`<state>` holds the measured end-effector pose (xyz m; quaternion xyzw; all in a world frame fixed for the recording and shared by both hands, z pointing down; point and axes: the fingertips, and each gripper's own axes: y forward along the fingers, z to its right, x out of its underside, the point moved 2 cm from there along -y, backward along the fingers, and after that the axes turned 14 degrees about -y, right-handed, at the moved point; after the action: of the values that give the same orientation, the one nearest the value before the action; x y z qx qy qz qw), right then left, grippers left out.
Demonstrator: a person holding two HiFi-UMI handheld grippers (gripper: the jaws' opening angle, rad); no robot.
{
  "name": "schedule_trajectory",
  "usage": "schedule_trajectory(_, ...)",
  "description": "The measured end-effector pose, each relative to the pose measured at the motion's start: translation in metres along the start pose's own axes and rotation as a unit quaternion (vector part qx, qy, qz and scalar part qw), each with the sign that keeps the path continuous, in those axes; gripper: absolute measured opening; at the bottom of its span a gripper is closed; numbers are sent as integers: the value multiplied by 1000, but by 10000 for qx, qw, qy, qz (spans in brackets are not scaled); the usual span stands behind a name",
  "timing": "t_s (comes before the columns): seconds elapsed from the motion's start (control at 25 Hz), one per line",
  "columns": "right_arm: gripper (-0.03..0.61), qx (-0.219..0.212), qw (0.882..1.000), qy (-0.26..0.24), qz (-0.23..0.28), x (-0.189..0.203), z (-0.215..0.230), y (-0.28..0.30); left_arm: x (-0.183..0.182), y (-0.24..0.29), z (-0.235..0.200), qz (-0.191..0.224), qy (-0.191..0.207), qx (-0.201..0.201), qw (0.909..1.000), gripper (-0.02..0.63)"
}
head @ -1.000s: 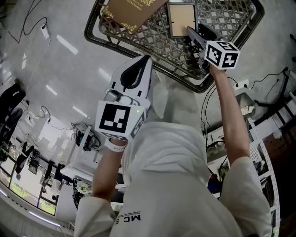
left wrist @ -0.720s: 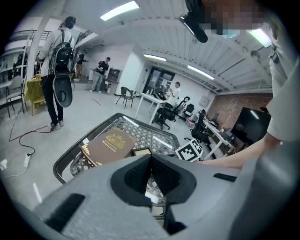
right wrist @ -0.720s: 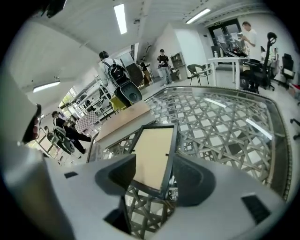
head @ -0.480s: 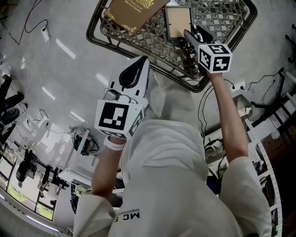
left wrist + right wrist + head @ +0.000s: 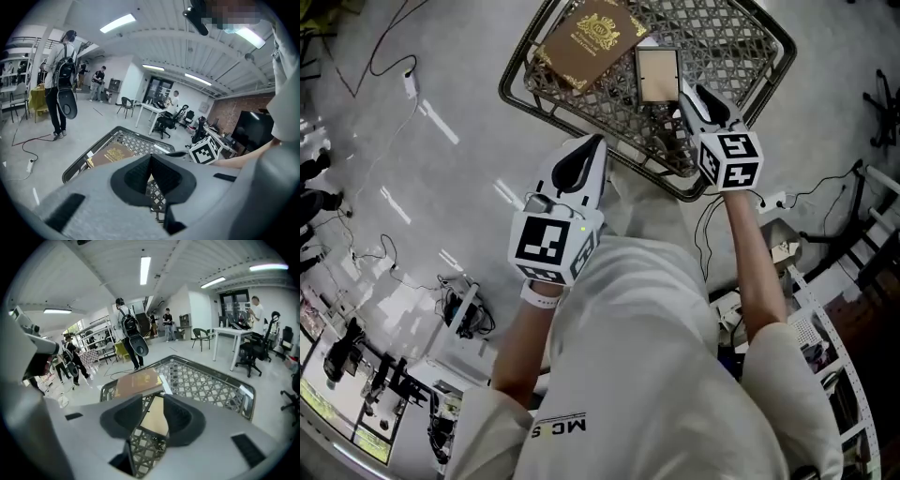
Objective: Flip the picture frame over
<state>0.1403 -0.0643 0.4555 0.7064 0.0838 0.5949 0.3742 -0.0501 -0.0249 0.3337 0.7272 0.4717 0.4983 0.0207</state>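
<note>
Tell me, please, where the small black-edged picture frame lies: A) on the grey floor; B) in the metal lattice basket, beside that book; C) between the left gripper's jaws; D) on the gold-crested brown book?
B: the head view shows the picture frame flat on the metal lattice basket, right of the brown book.

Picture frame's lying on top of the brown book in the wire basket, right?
Not quite. The picture frame lies beside the brown book, flat on the mesh of the wire basket, not on top of the book. The head view shows this.
</note>
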Motion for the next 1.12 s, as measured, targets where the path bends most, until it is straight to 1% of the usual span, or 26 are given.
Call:
schedule_trajectory(0.12, 144, 104, 9999, -102, -54, -12, -7, -21, -4, -11, 8, 87, 7, -9, 10000, 20)
schedule_trajectory(0.36, 83, 290, 9985, -401, 213, -48, -16, -65, -19, -26, 21, 382, 68, -24, 9992, 20)
schedule_trajectory(0.52, 67, 407, 9975, -522, 244, -66, -19, -88, -34, -35, 26, 613, 160, -52, 9980, 20)
schedule_trajectory(0.72, 46, 489, 9960, -496, 560, -90, -25, -120, -50, -49, 34, 902, 250, -88, 9956, 20)
schedule_trajectory(0.84, 34, 509, 9947, -455, 765, -101, -28, -137, -54, -55, 36, 982, 295, -113, 9947, 20)
schedule_trajectory(1.0, 25, 517, 9922, -436, 1049, -116, -31, -155, -56, -59, 39, 1072, 244, -151, 9938, 20)
schedule_trajectory(1.12, 20, 553, 9903, -439, 1199, -124, -33, -166, -60, -58, 42, 1100, 362, -121, 9932, 20)
